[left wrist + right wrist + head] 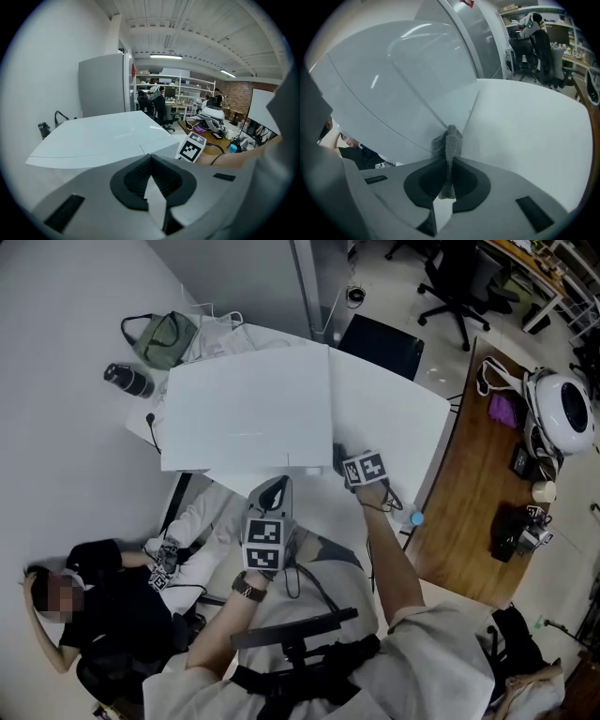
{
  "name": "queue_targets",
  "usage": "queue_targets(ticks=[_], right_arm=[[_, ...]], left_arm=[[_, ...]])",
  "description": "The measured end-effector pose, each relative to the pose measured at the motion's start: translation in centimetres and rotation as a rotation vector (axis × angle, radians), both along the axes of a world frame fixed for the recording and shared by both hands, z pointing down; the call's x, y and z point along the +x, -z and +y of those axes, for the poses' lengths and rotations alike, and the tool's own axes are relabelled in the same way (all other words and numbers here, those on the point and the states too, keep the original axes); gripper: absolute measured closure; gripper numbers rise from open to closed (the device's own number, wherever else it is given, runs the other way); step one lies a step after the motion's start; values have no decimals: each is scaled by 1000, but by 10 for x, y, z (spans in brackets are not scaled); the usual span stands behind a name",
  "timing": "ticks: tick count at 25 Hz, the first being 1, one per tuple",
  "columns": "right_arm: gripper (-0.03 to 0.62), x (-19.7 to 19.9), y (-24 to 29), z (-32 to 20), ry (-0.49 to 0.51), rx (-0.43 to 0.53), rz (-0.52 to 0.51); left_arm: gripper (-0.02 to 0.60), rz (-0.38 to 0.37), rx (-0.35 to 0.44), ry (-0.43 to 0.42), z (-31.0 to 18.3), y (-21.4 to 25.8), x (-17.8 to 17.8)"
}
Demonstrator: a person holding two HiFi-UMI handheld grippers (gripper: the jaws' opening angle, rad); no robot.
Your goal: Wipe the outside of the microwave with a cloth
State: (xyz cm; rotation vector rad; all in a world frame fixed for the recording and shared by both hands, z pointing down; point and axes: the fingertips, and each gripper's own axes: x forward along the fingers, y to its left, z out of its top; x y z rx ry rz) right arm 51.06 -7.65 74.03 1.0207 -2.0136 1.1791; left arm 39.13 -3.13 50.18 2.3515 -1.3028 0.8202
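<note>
- Microwave (248, 404): white box filling the centre of the head view, on a white worktop (403, 427). I see its broad top from above; its near right corner lies just right of centre.
- Cloth (449, 140): grey knitted fabric, bunched into a narrow fold. At the centre of the right gripper view it stands upright, pressed where the microwave's side panel meets the paler surface to the right. I judge it is folded tight so that a firm edge reaches the corner seam.
- Right hand-held gripper (449, 161): jaws clamped on the cloth, which projects beyond the tips. In the head view it sits at the microwave's near right corner, its tips touching the casing or very close to it.
- Left hand-held gripper (150, 159): jaws together with nothing between them. It hangs at lower centre of the head view, just before the microwave's near edge and pointing across its top. I judge it is parked clear of the wiping path.
</note>
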Motion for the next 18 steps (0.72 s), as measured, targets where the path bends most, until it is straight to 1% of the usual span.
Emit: queue_targets(ticks=[3, 5, 8, 10, 12, 13, 15, 18], right_arm=[[591, 10, -1, -11, -11, 7, -1], [591, 16, 22, -21, -15, 58, -20], [591, 23, 101, -39, -22, 207, -81], [591, 22, 163, -46, 4, 314, -118], [591, 18, 210, -50, 47, 389, -147], [591, 15, 223, -51, 68, 407, -157], [591, 11, 224, -56, 98, 404, -166], [591, 13, 181, -67, 89, 337, -155]], left_arm=[[541, -12, 1, 1, -5, -4, 5], [541, -20, 4, 0, -9, -6, 8], [541, -27, 22, 3, -16, -3, 12], [541, -32, 33, 5, -20, 1, 14], [541, -39, 42, 2, -25, 5, 17], [541, -42, 43, 0, -27, 7, 20], [541, -47, 41, -3, -31, 8, 26], [541, -55, 40, -10, -31, 8, 34]])
